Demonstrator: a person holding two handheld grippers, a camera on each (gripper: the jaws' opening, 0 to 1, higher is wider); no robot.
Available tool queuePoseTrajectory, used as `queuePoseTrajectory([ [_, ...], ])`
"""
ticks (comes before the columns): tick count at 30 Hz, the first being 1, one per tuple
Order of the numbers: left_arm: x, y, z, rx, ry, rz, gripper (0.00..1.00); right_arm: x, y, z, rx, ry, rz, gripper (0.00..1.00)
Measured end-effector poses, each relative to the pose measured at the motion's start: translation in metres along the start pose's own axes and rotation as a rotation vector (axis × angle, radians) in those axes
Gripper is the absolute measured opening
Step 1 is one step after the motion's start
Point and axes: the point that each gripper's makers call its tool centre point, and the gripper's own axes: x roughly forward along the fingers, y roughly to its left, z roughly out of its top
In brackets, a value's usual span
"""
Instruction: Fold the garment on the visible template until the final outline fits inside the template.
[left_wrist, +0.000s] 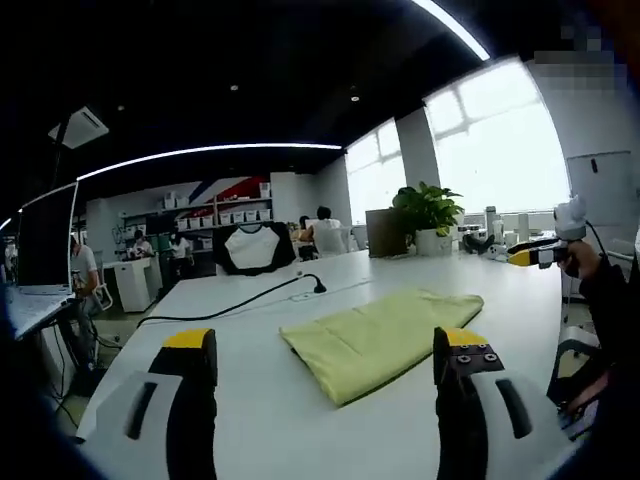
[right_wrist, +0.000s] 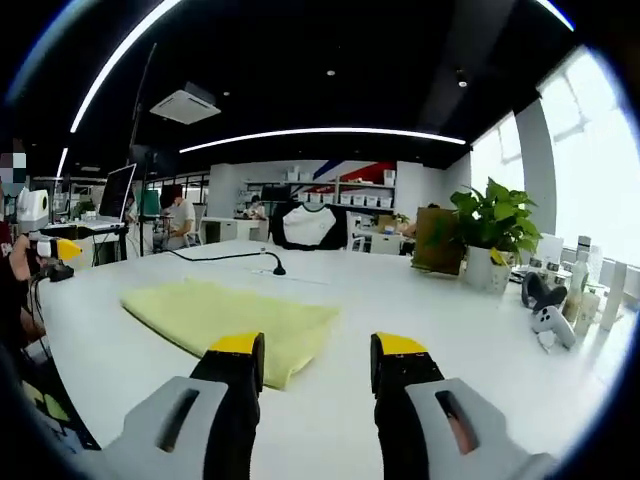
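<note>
You won't find any readable text here, not on the shelf boxes (right_wrist: 340, 180) or the monitor (left_wrist: 45, 240), honestly.

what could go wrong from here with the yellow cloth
Both grippers, left and right, are open and off the folded yellow garment, so a careless regrasp may undo the folds. No template outline is visible on the white table, so fit is hard to judge. The black cable lies near the garment's far side and could snag.

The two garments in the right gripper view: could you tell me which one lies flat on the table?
The yellow-green garment, folded flat on the white table. The black-and-white shirt stands upright behind the table.
</note>
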Motion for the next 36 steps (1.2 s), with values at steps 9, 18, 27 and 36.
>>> queuePoseTrajectory([
  [9, -0.024, 0.019, 0.016, 0.037, -0.011, 0.051, 1.00, -0.045, -0.031, 0.003, 0.021, -0.021, -0.103, 0.55],
  [18, -0.049, 0.018, 0.032, 0.038, -0.043, 0.073, 1.00, -0.070, -0.040, 0.032, 0.001, -0.106, -0.162, 0.70],
  [27, -0.066, 0.026, 0.038, 0.033, -0.032, 0.101, 1.00, -0.086, -0.037, 0.036, 0.018, -0.119, -0.173, 0.92],
  [36, -0.077, 0.028, 0.049, 0.023, -0.046, 0.141, 1.00, -0.097, -0.049, 0.046, 0.009, -0.137, -0.236, 0.99],
])
